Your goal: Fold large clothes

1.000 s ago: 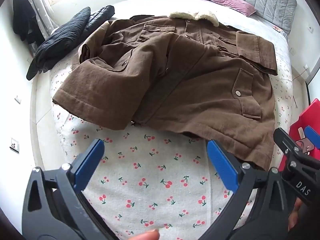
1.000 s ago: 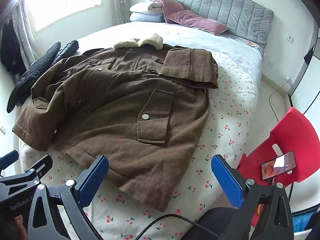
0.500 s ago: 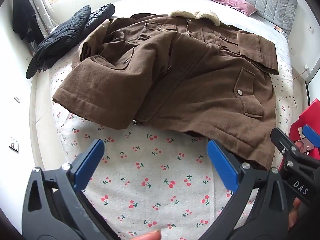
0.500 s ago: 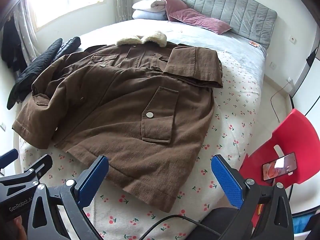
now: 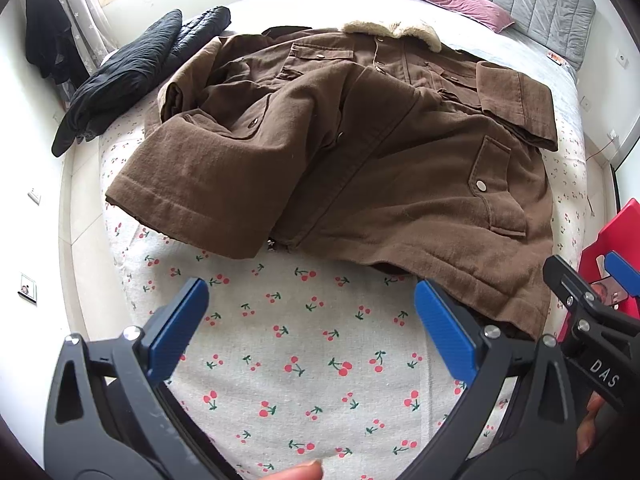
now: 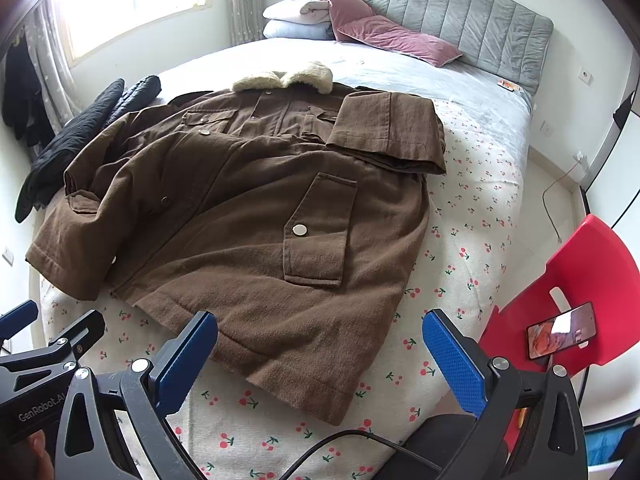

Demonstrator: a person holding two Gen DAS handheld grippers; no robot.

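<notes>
A large brown coat (image 5: 360, 152) with a cream fleece collar (image 5: 392, 32) lies spread on the bed (image 5: 304, 352), both sleeves folded in over its front. It also shows in the right wrist view (image 6: 248, 220). My left gripper (image 5: 312, 320) is open and empty, over the cherry-print sheet just short of the coat's hem. My right gripper (image 6: 320, 348) is open and empty, hovering over the hem's near right corner. The left gripper's body shows at the left edge of the right wrist view (image 6: 44, 352).
A black padded jacket (image 5: 132, 76) lies at the bed's far left. Pillows (image 6: 360, 24) lean on a grey headboard (image 6: 460, 12). A red chair (image 6: 580, 292) with a phone (image 6: 560, 336) stands to the right of the bed. A black cable (image 6: 340, 440) crosses below.
Both grippers have moved slightly forward toward the coat's hem; the coat appears larger and closer. Both stayed open.
</notes>
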